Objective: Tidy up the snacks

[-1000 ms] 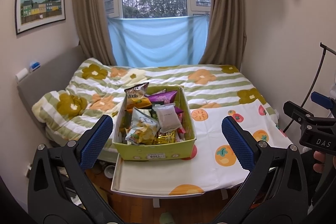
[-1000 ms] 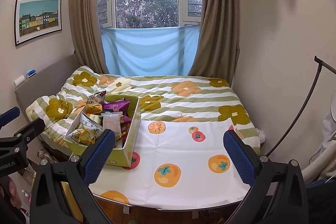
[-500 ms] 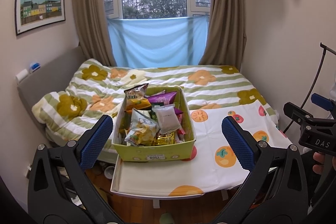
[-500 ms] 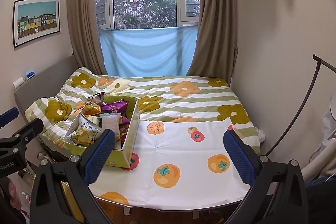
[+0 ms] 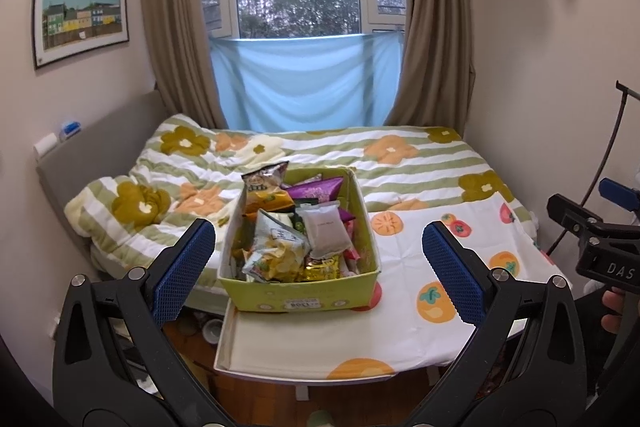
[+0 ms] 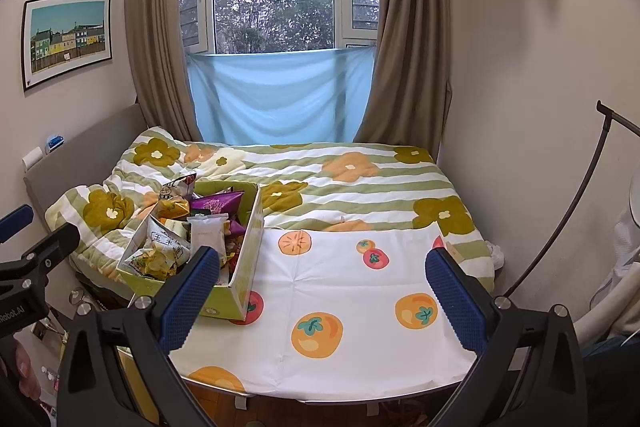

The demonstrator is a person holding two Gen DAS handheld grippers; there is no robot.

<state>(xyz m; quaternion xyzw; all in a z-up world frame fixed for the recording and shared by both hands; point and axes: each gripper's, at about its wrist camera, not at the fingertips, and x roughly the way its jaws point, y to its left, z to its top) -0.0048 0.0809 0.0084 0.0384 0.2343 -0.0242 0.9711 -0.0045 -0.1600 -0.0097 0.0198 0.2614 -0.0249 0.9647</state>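
A yellow-green box [image 5: 304,297] [image 6: 242,279] stands at the left end of a table covered by a white cloth with orange fruit prints [image 5: 412,311] [image 6: 344,291]. It is heaped with several snack packets, among them a white pouch [image 5: 325,229] [image 6: 206,233], a purple bag [image 5: 316,189] [image 6: 216,203] and a chip bag [image 5: 276,255]. My left gripper [image 5: 318,267] hangs open in front of the box, well short of it. My right gripper [image 6: 322,289] is open above the bare cloth, to the right of the box. Neither holds anything.
Behind the table lies a bed with a striped flower quilt [image 6: 360,179], a grey headboard [image 5: 92,155] on the left and a curtained window beyond. A black stand pole [image 6: 576,203] leans at the right wall. Wooden floor [image 5: 256,399] shows under the table's front edge.
Both views have closed in on the table a little. The box and packets have not moved, and both grippers stay open.
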